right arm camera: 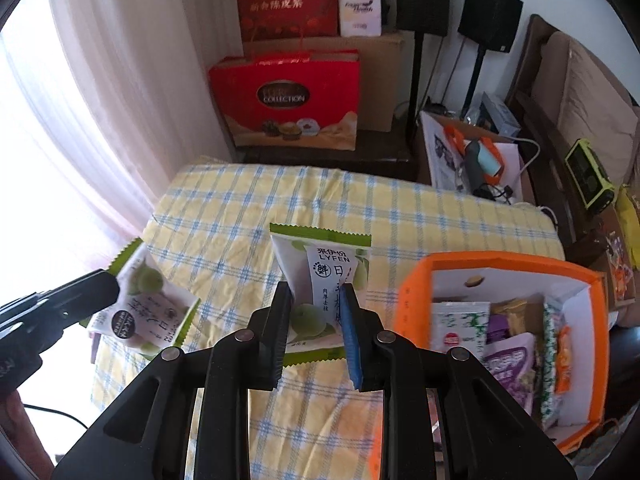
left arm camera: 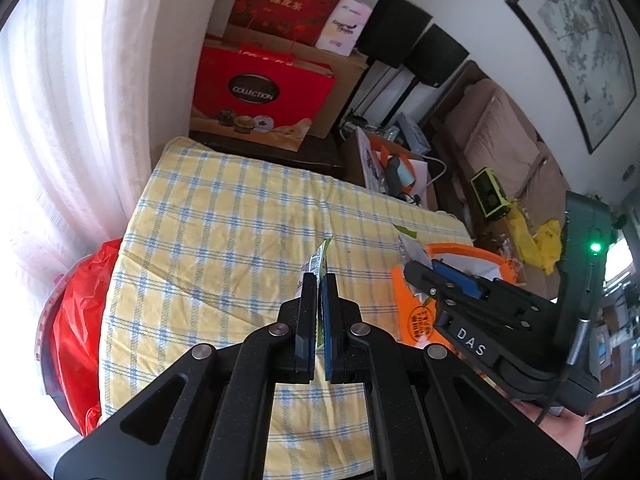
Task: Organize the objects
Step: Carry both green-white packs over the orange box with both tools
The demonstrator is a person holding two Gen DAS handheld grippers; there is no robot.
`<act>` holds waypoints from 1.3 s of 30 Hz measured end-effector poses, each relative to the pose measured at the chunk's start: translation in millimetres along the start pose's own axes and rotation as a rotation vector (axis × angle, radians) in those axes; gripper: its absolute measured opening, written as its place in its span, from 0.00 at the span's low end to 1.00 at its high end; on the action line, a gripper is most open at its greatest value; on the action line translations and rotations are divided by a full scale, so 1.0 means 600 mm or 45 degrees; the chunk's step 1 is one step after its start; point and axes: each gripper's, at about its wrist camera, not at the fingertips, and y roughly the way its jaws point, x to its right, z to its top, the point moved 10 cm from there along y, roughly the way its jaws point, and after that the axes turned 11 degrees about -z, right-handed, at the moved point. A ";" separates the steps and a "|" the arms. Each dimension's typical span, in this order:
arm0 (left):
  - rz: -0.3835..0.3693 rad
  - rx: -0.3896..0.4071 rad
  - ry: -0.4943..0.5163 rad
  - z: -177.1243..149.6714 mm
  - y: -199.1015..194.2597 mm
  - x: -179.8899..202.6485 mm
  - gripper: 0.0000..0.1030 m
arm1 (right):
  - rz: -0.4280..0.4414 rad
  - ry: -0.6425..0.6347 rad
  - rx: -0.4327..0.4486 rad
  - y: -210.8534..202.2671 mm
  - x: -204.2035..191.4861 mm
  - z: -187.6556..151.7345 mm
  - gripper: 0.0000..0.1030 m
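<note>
My left gripper point(left arm camera: 319, 280) is shut on a thin green-and-white snack packet point(left arm camera: 320, 256), seen edge-on above the yellow-blue checked tablecloth point(left arm camera: 224, 208). From the right wrist view the same packet point(right arm camera: 148, 308) hangs flat from the left gripper point(right arm camera: 106, 286) at the left. My right gripper point(right arm camera: 315, 292) is shut on a second green-and-white plum packet point(right arm camera: 324, 268), held upright off the cloth point(right arm camera: 248, 200). An orange paper bag point(right arm camera: 416, 280) with several snack packs inside stands open at the right. In the left wrist view the right gripper point(left arm camera: 424, 270) hovers over that bag point(left arm camera: 460, 248).
Red gift bags point(right arm camera: 288, 100) and a cardboard box point(right arm camera: 380, 80) stand behind the table's far edge. A red plastic bag point(left arm camera: 76, 312) lies left of the table by the curtain point(left arm camera: 68, 100). A cluttered open box point(right arm camera: 480, 160) and a sofa point(left arm camera: 492, 132) are at the right.
</note>
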 end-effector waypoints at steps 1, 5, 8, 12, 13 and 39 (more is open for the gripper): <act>-0.001 -0.001 0.009 0.000 0.001 0.008 0.02 | -0.005 0.003 0.009 -0.007 0.007 0.001 0.23; -0.005 -0.005 0.035 0.001 0.006 0.034 0.02 | -0.018 0.020 0.025 -0.026 0.034 0.001 0.23; -0.009 -0.008 0.056 0.000 0.010 0.057 0.02 | -0.025 0.041 0.036 -0.038 0.055 0.000 0.23; -0.010 -0.013 0.075 -0.001 0.022 0.081 0.02 | -0.044 0.061 0.050 -0.054 0.084 -0.003 0.23; -0.010 -0.017 0.080 -0.002 0.026 0.087 0.02 | -0.046 0.072 0.055 -0.058 0.094 -0.004 0.23; 0.003 -0.078 0.298 -0.027 0.107 0.263 0.01 | -0.133 0.229 0.083 -0.097 0.279 -0.027 0.23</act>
